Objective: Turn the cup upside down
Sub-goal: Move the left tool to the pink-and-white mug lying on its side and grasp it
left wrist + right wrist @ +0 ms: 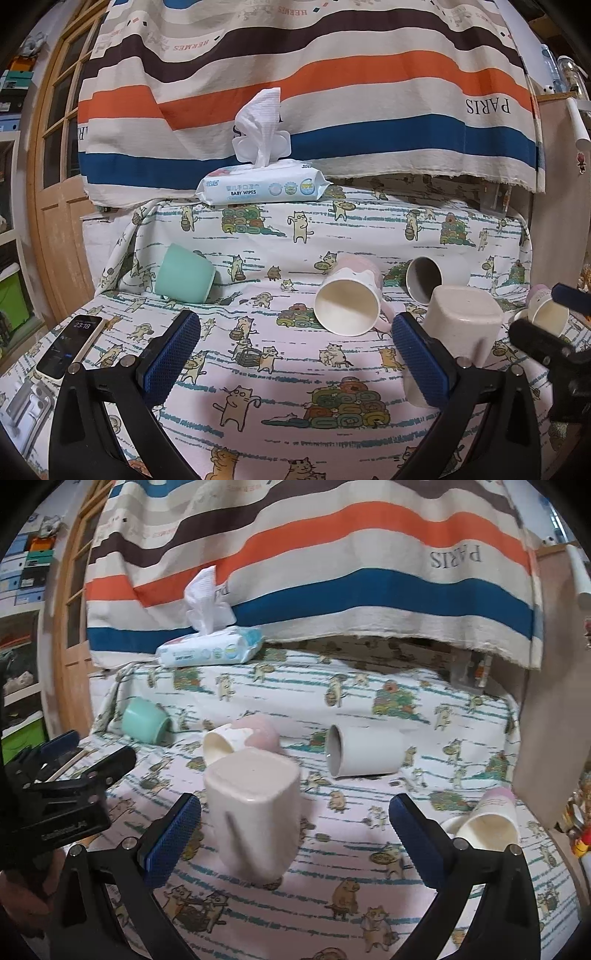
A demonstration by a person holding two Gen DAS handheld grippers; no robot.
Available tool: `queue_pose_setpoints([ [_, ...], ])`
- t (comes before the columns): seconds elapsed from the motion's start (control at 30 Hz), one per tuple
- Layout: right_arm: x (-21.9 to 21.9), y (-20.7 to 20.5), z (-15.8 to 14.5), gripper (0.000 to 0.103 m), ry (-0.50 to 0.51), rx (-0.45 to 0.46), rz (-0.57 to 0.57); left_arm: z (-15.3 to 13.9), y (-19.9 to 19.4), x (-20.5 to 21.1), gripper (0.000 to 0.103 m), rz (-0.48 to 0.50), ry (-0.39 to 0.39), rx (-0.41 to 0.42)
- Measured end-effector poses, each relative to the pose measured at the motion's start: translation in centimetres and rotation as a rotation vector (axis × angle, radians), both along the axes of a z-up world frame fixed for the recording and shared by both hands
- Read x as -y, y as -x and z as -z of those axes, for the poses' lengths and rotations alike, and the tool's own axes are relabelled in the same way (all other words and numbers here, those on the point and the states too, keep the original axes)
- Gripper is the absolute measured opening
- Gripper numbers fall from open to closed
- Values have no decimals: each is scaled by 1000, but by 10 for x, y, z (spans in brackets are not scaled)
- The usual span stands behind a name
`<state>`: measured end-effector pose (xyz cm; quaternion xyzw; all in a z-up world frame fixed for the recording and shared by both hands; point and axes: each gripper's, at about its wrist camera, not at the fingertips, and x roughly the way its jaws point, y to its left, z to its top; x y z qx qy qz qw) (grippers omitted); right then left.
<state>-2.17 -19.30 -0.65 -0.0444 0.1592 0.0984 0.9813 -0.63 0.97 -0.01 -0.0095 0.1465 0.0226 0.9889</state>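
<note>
Between the wide-open right gripper (294,825) fingers, untouched — beige cup (255,812), upside down on the table (369,849); left gripper (295,347) open, empty.

A: Where could a gripper pass?

B: Between the mint cup (184,275) on the left and the pink-and-white cup (349,301) lies open cloth (258,369), clear toward the near edge.

A: And on the right?

B: Crowded. The upside-down beige cup (255,812) stands between the right gripper (295,834)'s spread jaws, with the grey mug (364,751) lying behind and another tipped cup (489,821) close right. Gaps there look narrow, though blur makes that uncertain.

A: Further back?

B: The wipes pack (262,186) blocks the rear.
</note>
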Motion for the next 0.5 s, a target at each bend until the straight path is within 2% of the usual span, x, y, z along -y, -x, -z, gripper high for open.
queue_pose_setpoints([
  [0.1, 9, 3, -7, 103, -1, 26, 27, 0, -2, -4, 103, 38, 25, -14],
  [0.17, 16, 5, -12, 103, -12, 42, 33, -3, -10, -5, 103, 83, 22, -56],
  [0.23, 23, 4, -15, 103, -12, 56, 46, -16, -23, -4, 103, 89, -4, -122],
  [0.3, 27, 0, -17, 103, 2, 65, 76, -35, -37, -6, 103, 92, -13, -149],
  [0.4, 34, -11, -22, 103, -3, 67, 114, -59, -71, -6, 103, 138, -7, -222],
  [0.5, 41, -18, -28, 103, -21, 80, 134, -64, -121, -6, 103, 163, 29, -356],
])
